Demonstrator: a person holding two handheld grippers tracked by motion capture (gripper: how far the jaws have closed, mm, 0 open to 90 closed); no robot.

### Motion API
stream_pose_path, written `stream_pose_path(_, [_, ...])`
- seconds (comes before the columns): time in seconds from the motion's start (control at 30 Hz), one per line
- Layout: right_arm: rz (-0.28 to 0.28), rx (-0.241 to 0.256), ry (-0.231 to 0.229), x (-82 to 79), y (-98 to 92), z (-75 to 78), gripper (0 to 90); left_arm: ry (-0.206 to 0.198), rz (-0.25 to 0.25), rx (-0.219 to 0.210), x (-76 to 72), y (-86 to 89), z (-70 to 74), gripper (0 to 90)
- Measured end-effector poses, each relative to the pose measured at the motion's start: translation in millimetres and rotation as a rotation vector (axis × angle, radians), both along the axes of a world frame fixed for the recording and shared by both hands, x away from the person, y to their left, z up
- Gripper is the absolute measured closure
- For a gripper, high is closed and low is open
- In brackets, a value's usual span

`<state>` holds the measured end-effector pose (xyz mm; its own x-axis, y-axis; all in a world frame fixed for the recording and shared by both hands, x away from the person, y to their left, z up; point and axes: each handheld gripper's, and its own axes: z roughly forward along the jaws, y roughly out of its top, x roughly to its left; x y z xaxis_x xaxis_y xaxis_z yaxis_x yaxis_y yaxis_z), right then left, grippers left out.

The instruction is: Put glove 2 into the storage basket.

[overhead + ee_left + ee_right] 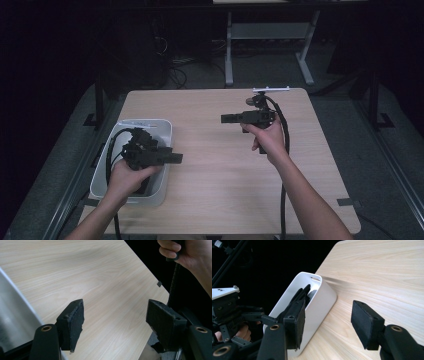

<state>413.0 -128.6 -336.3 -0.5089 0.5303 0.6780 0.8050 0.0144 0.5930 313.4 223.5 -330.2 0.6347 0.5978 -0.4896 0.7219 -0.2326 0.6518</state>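
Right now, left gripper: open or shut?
Open. In the left gripper view the left gripper has its two black jaws wide apart, with bare wooden table between them and nothing held.

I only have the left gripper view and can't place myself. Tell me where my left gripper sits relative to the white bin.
Observer: In the high view, the left gripper hangs over the right rim of the white bin and points right across the table.
Operator: Report the bin's contents.
Observer: The right gripper view shows something black standing inside it; I cannot tell what it is.
Operator: Give me the right gripper's state.
Observer: The right gripper is open, its fingers wide apart with nothing between them.
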Motion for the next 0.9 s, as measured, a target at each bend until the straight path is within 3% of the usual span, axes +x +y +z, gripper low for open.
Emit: stream_pose_path(0.9, [-0.098, 0.004, 0.024, -18.3, -64.9, -20.2, 42.0, 0.0, -0.095, -0.011, 3.3, -50.2, -1.9, 28.0])
